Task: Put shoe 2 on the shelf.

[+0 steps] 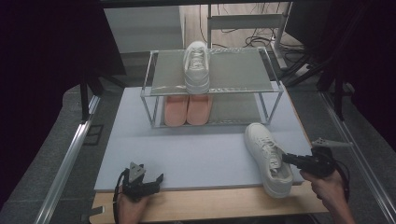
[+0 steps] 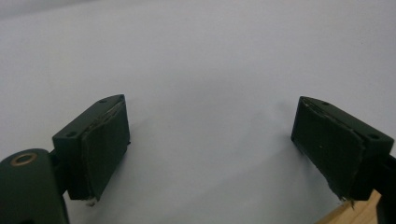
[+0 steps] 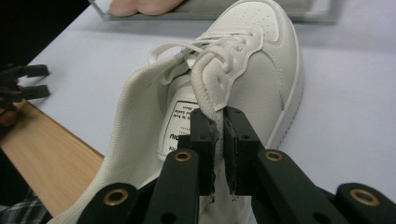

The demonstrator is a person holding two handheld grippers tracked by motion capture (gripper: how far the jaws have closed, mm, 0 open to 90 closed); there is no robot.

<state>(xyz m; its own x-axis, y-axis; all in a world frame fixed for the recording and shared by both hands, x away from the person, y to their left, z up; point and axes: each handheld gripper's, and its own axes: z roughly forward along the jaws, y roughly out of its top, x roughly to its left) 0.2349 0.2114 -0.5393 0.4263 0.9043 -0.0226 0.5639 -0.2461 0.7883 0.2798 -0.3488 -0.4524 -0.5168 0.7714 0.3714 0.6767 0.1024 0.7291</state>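
Note:
A white sneaker (image 1: 268, 156) lies on the pale mat at the front right, toe pointing toward the rack, heel over the wooden table edge. My right gripper (image 1: 286, 158) is shut on the padded side collar of the sneaker (image 3: 252, 70), pinching it between both pads (image 3: 205, 140). A second white sneaker (image 1: 196, 65) stands on the top shelf of the rack (image 1: 154, 88). My left gripper (image 1: 159, 179) rests at the front left of the mat, jaws wide apart and empty; its pads (image 2: 105, 144) hover over bare mat.
A pair of pink shoes (image 1: 187, 109) sits on the rack's lower shelf. The pale mat (image 1: 187, 149) covers most of the wooden table (image 1: 210, 205). Metal rails (image 1: 70, 154) run along both sides. Cables lie on the floor behind the rack.

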